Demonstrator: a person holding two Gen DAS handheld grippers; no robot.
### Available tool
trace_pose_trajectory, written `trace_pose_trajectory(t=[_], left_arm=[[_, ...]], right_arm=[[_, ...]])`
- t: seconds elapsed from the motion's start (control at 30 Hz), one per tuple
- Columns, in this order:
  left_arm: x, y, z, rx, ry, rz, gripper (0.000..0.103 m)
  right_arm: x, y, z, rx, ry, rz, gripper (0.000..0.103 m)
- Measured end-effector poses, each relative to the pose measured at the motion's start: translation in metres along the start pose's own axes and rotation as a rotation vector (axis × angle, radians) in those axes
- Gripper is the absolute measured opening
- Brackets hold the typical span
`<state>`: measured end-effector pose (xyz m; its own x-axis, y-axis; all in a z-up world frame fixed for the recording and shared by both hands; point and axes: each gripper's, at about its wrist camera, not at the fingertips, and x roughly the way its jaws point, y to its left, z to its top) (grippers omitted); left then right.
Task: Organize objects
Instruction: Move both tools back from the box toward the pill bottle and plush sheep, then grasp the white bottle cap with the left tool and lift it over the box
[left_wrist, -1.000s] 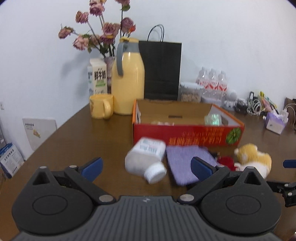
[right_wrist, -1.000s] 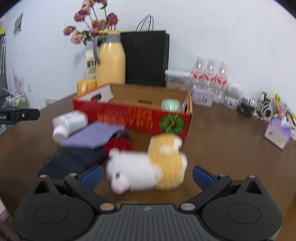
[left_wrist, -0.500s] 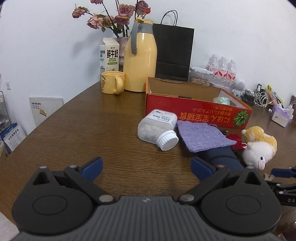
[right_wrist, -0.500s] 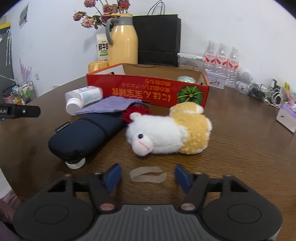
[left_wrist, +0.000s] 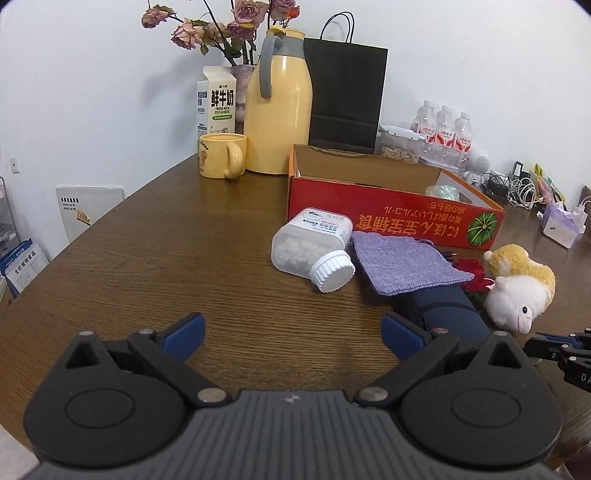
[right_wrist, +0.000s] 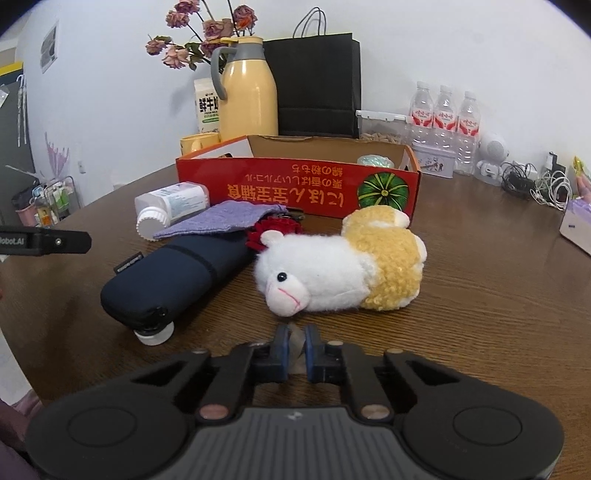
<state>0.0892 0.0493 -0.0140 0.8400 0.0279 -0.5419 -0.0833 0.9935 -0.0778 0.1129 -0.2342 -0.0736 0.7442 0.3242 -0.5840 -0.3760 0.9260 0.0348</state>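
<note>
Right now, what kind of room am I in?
Probably an office break or meeting room: a wooden table against a white wall, holding a yellow thermos jug, bottled water and a tangle of charging cables.

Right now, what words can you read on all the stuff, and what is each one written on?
"鲜牛奶" and "FRESH MILK": milk carton.
"obot.AI", start cut off: left gripper as seen in the right wrist view.
Yellow print, upside down, too distorted to quote: red cardboard box.
Label print too small: pill bottle.
Red labels too small: water bottles.
Blurred print: white board by the wall.
Tag too small: dark blue pouch.
</note>
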Motion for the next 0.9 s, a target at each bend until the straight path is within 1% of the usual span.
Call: trace_pose_trajectory(t=[0.27, 0.5, 0.73, 0.9], left_arm=[[0.004, -0.001, 0.001, 0.003, 0.009, 0.000, 0.103], [0.011, -0.006, 0.002, 0.001, 0.018, 0.009, 0.103], [0.027, -0.022, 0.009, 0.009, 0.018, 0.002, 0.103], [0.046, -0.034, 0.020, 0.013, 0.013, 0.034, 0.103]], right_arm=[[-0.005, -0.001, 0.001, 0.011, -0.026, 0.012, 0.003], [-0.016, 0.001, 0.009, 0.001, -0.074, 0.033, 0.003], [-0.021, 0.006, 0.026, -0.020, -0.131, 0.064, 0.003], [-0.019, 0.008, 0.044, -0.032, -0.179, 0.074, 0.003]])
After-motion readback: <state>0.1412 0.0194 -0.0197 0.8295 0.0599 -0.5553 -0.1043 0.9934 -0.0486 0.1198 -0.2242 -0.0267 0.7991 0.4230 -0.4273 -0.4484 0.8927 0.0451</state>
